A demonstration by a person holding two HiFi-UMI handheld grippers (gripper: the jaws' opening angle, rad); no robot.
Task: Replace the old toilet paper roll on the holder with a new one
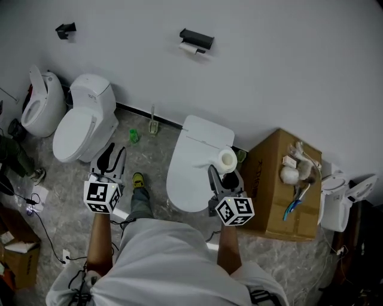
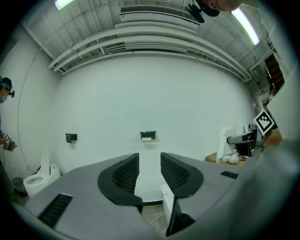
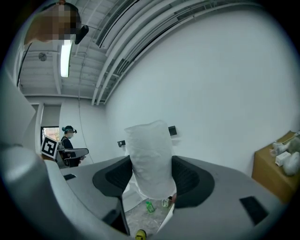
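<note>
Toilet paper roll (image 3: 149,159) clamped in the level right gripper (image 1: 224,170) — left gripper (image 1: 116,152) level, jaws apart, empty.

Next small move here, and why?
Probably walk closer to the holder and reach the left gripper, open and empty, for the old roll. The holder hangs ahead on the wall with paper in it, and the right gripper grips the new roll.

place: mock restroom set up in a bare test hall | signs: several toilets (image 1: 81,122) side by side on a marble-pattern floor (image 1: 157,160) | paper holders (image 1: 195,39) on a plain white wall (image 1: 281,66) | cardboard box (image 1: 272,191) | loose cables (image 1: 45,230) | exposed ceiling ducts (image 2: 154,13), strip lights (image 2: 248,26)
</note>
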